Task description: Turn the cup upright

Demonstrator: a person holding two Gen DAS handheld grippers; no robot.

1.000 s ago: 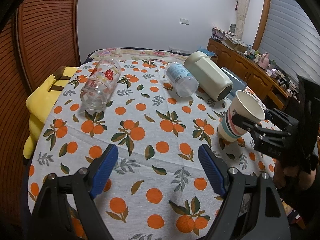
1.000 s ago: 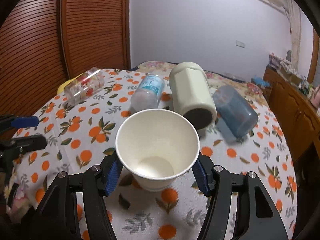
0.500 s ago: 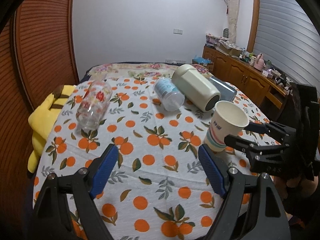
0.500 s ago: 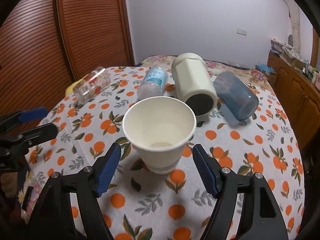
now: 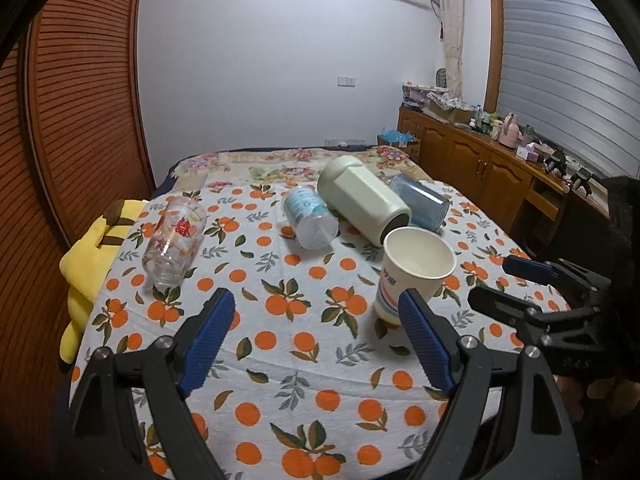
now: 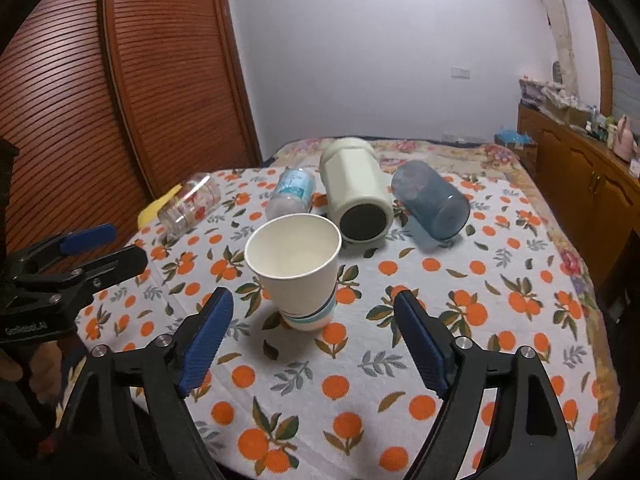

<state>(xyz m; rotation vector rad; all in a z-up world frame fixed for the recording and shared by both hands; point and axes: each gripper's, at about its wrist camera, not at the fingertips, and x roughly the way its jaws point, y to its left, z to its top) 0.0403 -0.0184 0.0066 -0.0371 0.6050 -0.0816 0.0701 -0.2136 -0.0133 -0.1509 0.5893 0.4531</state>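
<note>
**Paper cup stands upright; four more lie on their sides**

The paper cup (image 6: 295, 270) stands mouth-up on the orange-print tablecloth (image 6: 460, 320), its striped base flat on the cloth. The right gripper (image 6: 314, 344) sits just short of it with its blue-padded fingers (image 6: 208, 334) spread wide, touching nothing; the cup is free between and beyond them. The left gripper (image 5: 316, 338) is likewise spread apart and empty, hanging above bare cloth to the left of the cup.

For this cup the flip looks done, and the step in hand is judged to be the release and retreat. Behind it four vessels lie on their sides: a cream faceted tumbler (image 6: 356, 190) with its dark mouth toward the cameras, a blue-grey plastic cup (image 6: 432, 204) just beside it on the right, a clear cup with a blue label (image 6: 292, 196) on its left, and a printed drinking glass (image 5: 176, 236) well apart near the left edge, next to a yellow plush toy (image 5: 90, 256).

If more cups are to be righted, the next move calls for clearing the paper cup without knocking it, since it is light and tips easily, then closing on one vessel's wall. The tumbler and its two neighbours lie close together, so the fingers need room to slip in. The glass is isolated and lies nearest the left gripper.
</note>
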